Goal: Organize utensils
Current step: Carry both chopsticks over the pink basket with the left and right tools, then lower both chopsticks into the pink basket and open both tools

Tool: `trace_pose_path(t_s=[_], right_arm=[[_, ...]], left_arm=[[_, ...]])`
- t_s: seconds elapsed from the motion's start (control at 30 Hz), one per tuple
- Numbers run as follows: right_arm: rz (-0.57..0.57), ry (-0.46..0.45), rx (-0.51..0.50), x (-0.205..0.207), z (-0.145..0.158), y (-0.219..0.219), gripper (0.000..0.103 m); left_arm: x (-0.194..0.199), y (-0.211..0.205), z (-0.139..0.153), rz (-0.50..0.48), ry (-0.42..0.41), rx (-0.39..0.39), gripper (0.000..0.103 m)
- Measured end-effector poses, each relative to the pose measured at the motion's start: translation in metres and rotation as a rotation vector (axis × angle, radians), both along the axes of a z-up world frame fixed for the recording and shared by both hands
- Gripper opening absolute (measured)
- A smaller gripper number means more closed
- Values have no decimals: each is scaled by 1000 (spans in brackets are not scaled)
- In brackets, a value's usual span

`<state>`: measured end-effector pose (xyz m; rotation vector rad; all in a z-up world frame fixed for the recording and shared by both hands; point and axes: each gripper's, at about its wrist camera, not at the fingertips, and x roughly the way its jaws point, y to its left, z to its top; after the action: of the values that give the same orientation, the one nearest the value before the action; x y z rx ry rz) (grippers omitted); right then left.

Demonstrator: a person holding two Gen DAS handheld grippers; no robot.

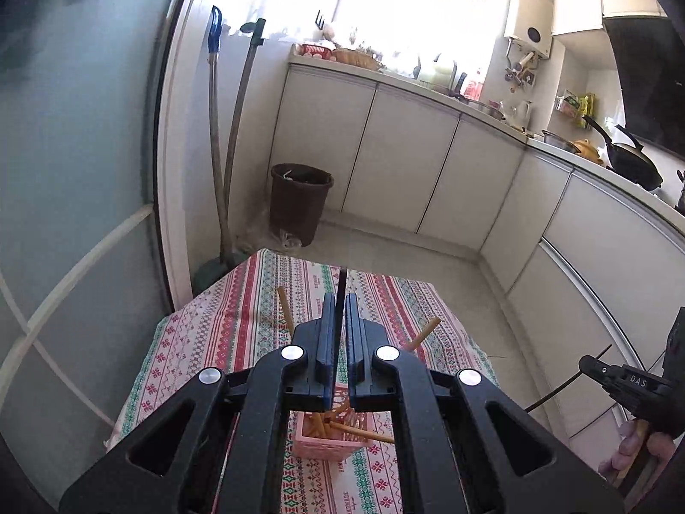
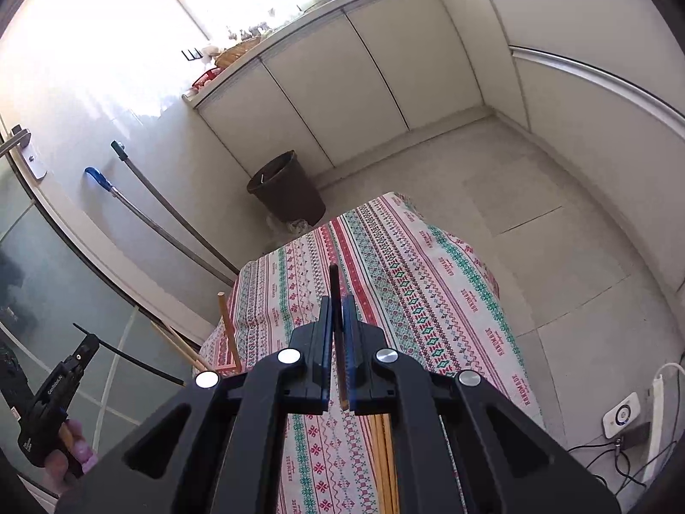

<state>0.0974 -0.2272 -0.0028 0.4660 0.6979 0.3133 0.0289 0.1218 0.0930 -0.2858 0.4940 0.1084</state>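
We see a brown trash bin (image 1: 299,201) on the floor beside two mops (image 1: 222,128), white cabinets (image 1: 406,162) behind.

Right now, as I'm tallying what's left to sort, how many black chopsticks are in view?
2. One black chopstick is clamped in the left gripper, the other in the right gripper. Others may hide beneath the grippers.

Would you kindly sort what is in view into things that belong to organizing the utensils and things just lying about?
Job in hand:
- black chopstick in left tool
- dark chopstick in right tool
- pink basket of wooden chopsticks
- loose chopsticks on the tablecloth

Lying about:
- bin
- broom
- wok
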Motion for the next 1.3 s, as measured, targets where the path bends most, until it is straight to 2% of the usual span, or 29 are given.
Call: trace_pose_path(t_s=[0.07,0.37,0.57,0.77,0.93,1.1,1.3], right_arm=[[2,0,0,0,1,1,5],[14,-9,10,-2,8,8,5],[38,-71,-2,-4,37,27,5],[81,-155,-40,-2,82,62,5],[125,-185,-53,1,102,98,5],[167,-172,-88,3,94,141,5],[212,-122,-103,16,57,184,9]], left_arm=[[-3,6,-2,16,10,-31,15],[-18,22,-7,85,25,-41,27],[-23,37,-8,114,36,-84,27],[-28,40,-1,119,12,-76,27],[-30,43,1,113,6,-94,29],[-32,51,3,117,0,-118,29],[-30,57,-2,117,17,-132,29]])
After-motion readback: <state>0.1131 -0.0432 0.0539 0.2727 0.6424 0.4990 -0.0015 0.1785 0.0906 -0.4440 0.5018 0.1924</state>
